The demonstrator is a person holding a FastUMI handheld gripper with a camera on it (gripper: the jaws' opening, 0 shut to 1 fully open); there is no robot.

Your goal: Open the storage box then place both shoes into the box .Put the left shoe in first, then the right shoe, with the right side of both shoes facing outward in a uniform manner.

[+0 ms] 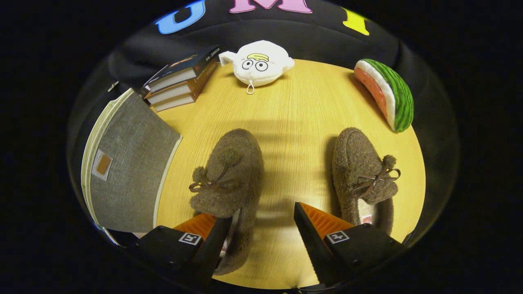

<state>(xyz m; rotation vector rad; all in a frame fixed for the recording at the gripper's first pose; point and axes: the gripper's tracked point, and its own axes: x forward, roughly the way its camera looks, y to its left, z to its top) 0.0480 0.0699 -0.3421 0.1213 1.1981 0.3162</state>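
On the round wooden table (302, 106), 2 fuzzy brown shoes are seen lying side by side but well apart, toes pointed away from the gripper (261, 228). Each shoe is trimmed with a thin brown bow and a pompom. The left-hand shoe (231, 175) is overlapped at its heel end by the gripper's left finger (212, 245), though whether that finger touches it cannot be told. The right-hand shoe (361, 175) is placed just beyond and beside the right finger (314, 232). The fingers are held wide apart, with bare tabletop between them, and nothing is gripped.

Left of the left-hand shoe, the storage box (126, 171) is found at the table's edge; its grey fabric lid is closed, and a small tag is fixed on it. Beyond the box, farther from the left-hand shoe, a stack of 3 books (184, 79) is laid. Straight beyond the left-hand shoe, at the far side of the table, a white plush toy (259, 63) with cartoon eyes is set. Beyond the right-hand shoe, a plush watermelon slice (388, 94) is propped at the table's rim.
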